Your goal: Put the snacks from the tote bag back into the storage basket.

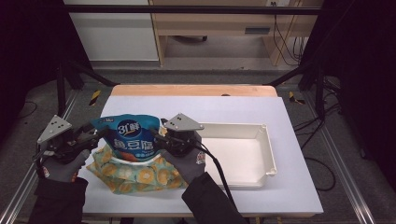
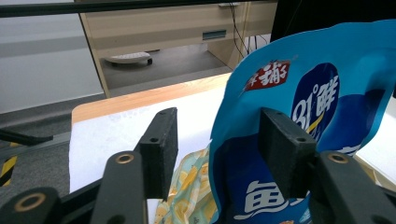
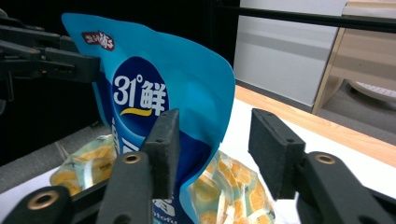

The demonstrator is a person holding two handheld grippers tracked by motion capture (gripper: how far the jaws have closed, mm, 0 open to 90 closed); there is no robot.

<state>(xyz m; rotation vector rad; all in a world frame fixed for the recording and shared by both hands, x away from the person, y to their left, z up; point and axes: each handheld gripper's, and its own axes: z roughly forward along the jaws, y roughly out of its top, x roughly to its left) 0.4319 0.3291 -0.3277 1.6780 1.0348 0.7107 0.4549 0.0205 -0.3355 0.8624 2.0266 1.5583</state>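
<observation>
Blue pouch [image 1: 127, 136] stands upright in patterned bag [image 1: 135, 175], near-left on table [image 1: 289, 186]. Left gripper [image 2: 217, 135] and right gripper [image 3: 212, 144] flank it, each straddling one side edge, jaws spread, not pinching. Tray [image 1: 268, 154] lies right.

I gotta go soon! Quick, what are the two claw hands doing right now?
Left gripper: open; the blue snack bag's edge sits between its jaws, not squeezed.
Right gripper: open too; the bag's other edge between its jaws, gap showing.
</observation>
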